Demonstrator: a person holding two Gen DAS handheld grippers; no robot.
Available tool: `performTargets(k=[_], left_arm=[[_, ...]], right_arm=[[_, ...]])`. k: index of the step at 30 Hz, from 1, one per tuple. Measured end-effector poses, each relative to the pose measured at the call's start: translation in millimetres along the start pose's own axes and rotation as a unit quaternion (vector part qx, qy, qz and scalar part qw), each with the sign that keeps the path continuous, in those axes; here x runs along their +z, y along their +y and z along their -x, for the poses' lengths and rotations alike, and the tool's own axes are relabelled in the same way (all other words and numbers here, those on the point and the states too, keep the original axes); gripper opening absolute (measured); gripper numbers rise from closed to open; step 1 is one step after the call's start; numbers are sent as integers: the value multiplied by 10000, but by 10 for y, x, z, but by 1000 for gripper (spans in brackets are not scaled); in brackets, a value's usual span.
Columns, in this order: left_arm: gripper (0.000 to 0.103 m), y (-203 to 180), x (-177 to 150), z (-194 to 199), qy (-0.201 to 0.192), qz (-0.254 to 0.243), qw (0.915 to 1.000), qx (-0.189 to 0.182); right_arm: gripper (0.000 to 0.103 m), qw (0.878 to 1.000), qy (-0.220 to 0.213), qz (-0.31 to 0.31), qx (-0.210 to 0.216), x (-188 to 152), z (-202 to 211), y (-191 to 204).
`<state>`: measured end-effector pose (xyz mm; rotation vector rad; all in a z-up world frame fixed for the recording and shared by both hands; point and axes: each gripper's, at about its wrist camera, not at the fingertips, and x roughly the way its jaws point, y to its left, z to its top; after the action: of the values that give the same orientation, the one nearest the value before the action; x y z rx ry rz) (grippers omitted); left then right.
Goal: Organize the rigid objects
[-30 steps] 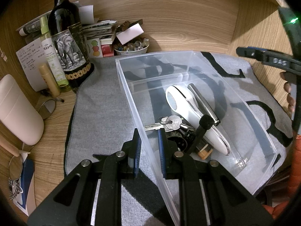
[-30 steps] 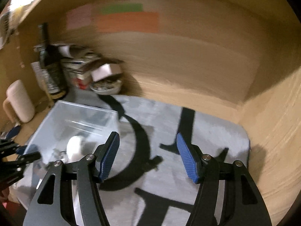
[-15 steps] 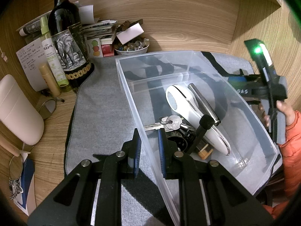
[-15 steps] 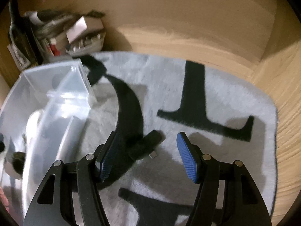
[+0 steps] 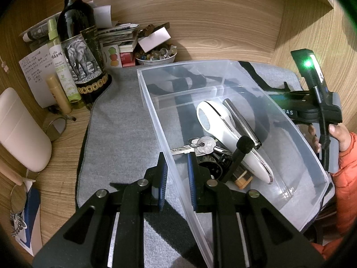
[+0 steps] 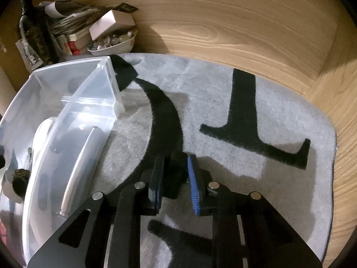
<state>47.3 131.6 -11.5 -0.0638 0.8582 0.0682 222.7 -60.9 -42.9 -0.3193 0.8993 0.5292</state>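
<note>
- The left hand-held gripper (image 5: 176, 174) is pinching the near wall of the clear plastic bin (image 5: 156, 116), one blue pad outside and one inside, so it is clamped on that wall.
- The bin is sitting on a grey mat (image 6: 279, 111) with black markings, which is lying on the wooden table (image 5: 60, 185).
- Inside the bin, a white handled tool (image 5: 223, 131), a bunch of keys (image 5: 200, 144) and a black-tipped stick (image 5: 239, 154) are lying together near the gripped wall.
- The right hand-held gripper (image 6: 174, 178) is sitting low over the mat just beside the bin, its fingers drawn in around a small black object (image 6: 176, 174); the pads seem to be pressing its sides.
- A wine bottle (image 5: 80, 51) and a bowl of small trinkets (image 5: 156, 54) are standing at the back.
</note>
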Motion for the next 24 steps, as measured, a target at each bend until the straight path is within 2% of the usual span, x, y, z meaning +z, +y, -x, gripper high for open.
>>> performTargets(k=[15, 24], left_arm=[[17, 3, 0, -3, 3, -3, 10000, 5], [17, 0, 2, -4, 4, -2, 10000, 7]], right_arm=[[19, 9952, -947, 199, 172, 73, 768, 187], [19, 9879, -1388, 517, 460, 64, 1136, 516]])
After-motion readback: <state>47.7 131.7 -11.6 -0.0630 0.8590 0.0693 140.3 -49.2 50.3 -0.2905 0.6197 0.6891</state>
